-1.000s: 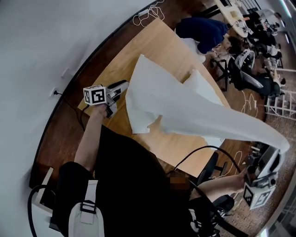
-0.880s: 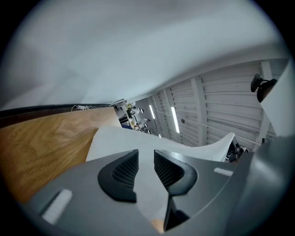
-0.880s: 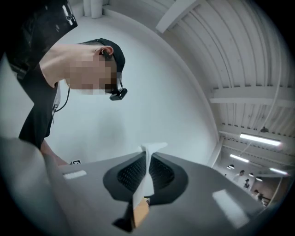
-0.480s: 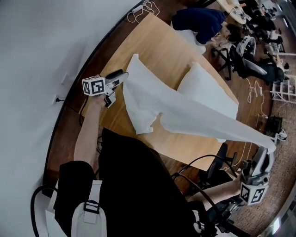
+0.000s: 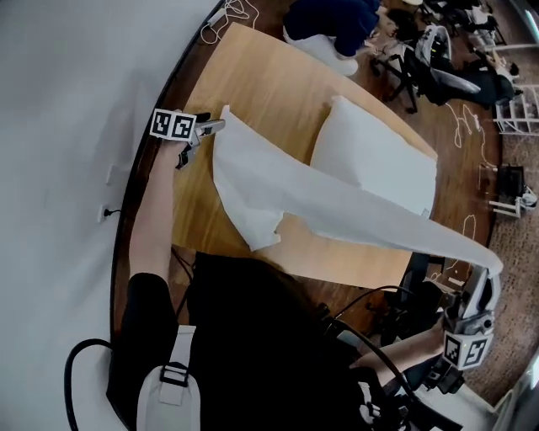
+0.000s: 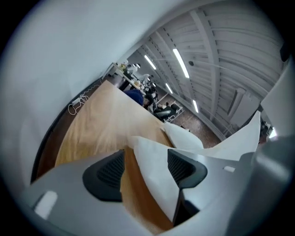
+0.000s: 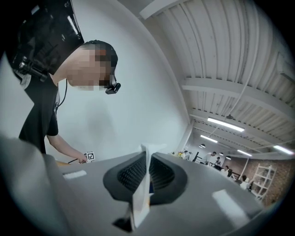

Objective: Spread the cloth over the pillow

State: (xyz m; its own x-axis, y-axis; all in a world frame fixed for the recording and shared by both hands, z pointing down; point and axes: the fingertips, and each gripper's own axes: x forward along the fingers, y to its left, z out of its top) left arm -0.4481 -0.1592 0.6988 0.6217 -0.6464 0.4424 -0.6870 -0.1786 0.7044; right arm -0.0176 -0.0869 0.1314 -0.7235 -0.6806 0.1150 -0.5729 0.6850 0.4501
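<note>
Partway — cloth [image 5: 278, 181] hangs across pillow [image 5: 379, 160], not flat; left gripper [image 5: 219, 125] fingers just opened wide, corner loose between them — right gripper [image 5: 487, 279] clamps the other end.

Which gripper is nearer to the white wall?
Left. The left gripper, jaws just opened around the cloth, is at the table edge by the wall; the right gripper holds it beyond the opposite side.

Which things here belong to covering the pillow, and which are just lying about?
In the job: cloth, pillow, table, right gripper shut on cloth, left gripper jaws just opening, cloth between them.
Lying about: office chairs, white cord, shelf rack.
</note>
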